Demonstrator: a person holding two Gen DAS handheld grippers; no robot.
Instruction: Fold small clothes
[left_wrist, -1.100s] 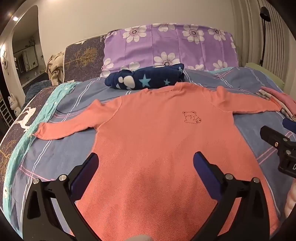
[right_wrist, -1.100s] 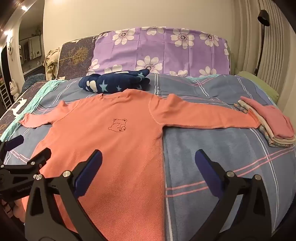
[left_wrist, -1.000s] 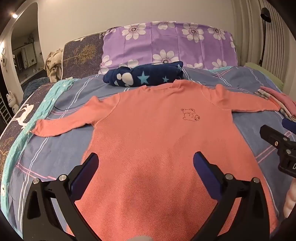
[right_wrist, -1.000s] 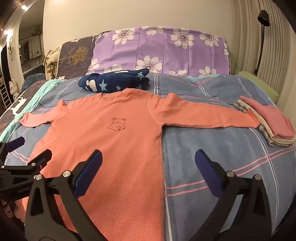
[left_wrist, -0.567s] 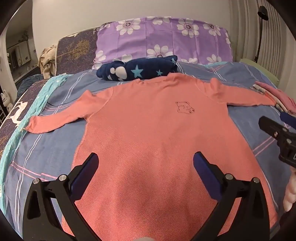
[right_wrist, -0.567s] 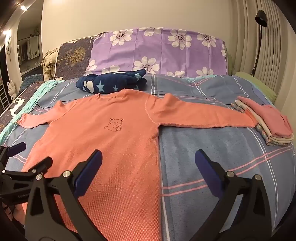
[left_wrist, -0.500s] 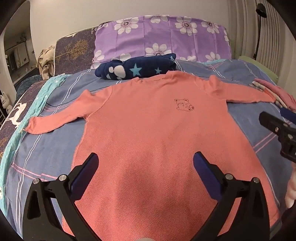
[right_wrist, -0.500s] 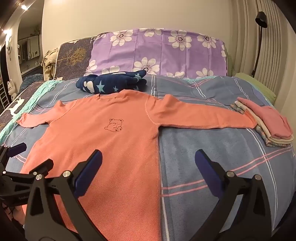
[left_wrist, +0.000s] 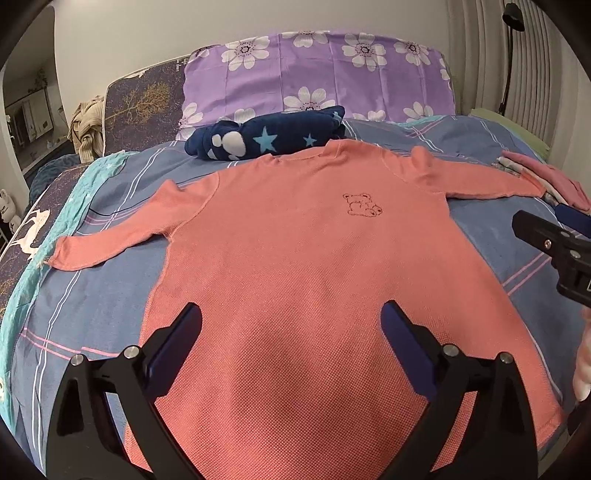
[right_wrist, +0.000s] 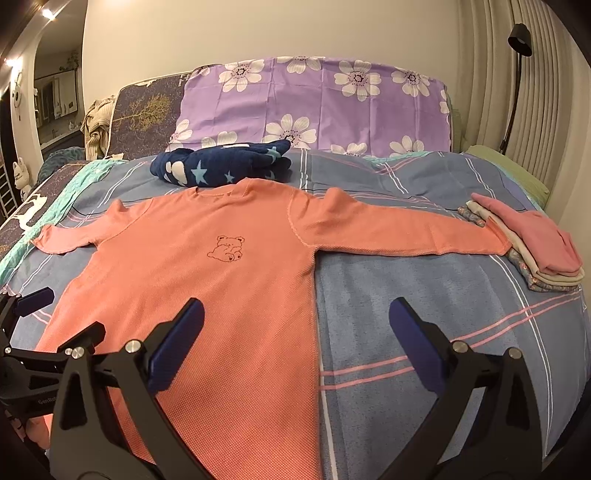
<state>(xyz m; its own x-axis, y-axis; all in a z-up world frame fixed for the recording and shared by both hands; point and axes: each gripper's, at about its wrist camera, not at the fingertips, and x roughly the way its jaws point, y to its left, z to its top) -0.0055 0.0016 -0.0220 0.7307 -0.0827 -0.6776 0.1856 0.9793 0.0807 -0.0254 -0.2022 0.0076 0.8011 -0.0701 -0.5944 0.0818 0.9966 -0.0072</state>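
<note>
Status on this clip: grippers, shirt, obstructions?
Left hand-held gripper open, right hand-held gripper open, both empty. Coral shirt spread flat, unfolded. Its right cuff touches the folded stack.

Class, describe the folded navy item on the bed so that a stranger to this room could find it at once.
Start at the purple flowered pillow at the head of the bed. Just in front of it, beyond the collar of the spread-out orange shirt, lies the navy bundle. It alone is dark blue, with pale stars and white blobs.
</note>
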